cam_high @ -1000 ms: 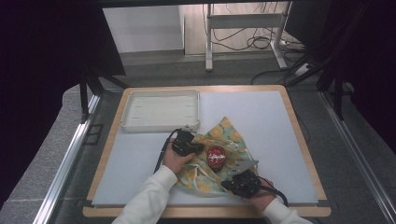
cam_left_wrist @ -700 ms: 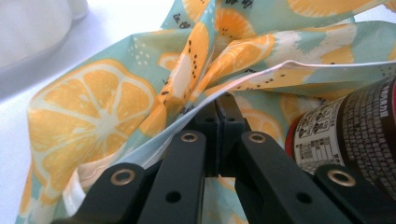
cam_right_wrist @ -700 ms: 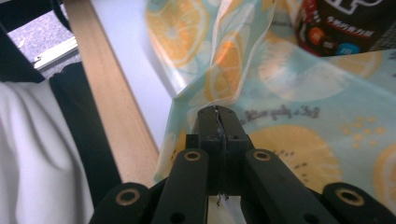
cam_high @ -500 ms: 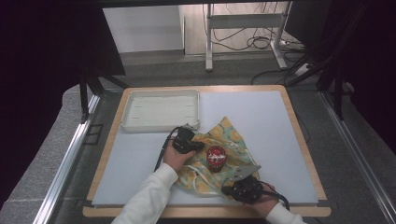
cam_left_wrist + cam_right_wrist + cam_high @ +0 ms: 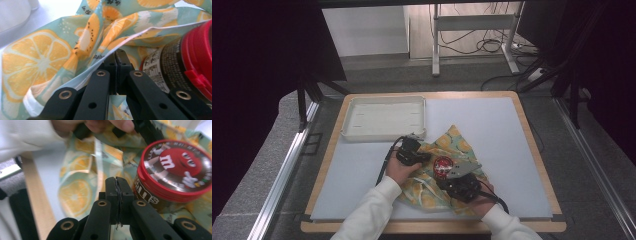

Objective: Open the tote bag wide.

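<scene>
A white tray (image 5: 384, 118) sat on the surface (image 5: 512, 130) beyond the citrus-print cloth (image 5: 455, 145). The M&M's tub (image 5: 443, 165) stood on the cloth between the tools. Left tool (image 5: 115, 56) was clamped on a cloth edge; right tool (image 5: 117, 182) was closed, pinching cloth beside the tub.

A white tray (image 5: 384, 117) lies at the far left of the worktop (image 5: 492, 125), whose pale mat is edged by a wooden rim. Beyond the far edge, a metal stand (image 5: 472, 37) rises from the floor with cables (image 5: 492, 45) tangled round its feet. Black curtains (image 5: 267, 50) hang at both sides.
</scene>
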{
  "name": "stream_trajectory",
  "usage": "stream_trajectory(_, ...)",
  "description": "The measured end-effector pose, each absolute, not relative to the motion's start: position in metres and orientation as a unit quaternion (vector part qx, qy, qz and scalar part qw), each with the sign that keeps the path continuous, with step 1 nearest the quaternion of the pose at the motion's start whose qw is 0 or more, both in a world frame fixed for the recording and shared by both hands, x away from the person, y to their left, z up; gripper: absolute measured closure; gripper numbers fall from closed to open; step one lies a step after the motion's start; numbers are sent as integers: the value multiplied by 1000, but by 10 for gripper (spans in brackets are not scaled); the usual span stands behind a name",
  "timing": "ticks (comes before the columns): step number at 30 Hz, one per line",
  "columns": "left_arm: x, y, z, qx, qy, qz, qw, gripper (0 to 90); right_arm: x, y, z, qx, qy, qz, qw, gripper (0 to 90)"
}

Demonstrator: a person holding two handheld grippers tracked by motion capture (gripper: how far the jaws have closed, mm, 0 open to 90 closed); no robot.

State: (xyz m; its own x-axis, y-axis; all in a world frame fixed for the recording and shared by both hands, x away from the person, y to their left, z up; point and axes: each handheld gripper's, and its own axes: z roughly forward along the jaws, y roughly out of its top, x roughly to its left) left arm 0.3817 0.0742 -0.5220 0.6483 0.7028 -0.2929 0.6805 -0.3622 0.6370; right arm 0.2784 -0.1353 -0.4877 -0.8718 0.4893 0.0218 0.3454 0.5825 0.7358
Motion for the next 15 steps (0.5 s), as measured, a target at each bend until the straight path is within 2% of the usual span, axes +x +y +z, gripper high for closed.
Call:
stream_trajectory(4, 379, 72, -522, 827, 416, 16, 377, 899, 283, -128, -501, 239, 895, 369, 82, 886)
stream_trajectory(15, 377, 67, -529, 832, 416, 10, 367, 898, 261, -116, -522, 207, 915, 343, 45, 890)
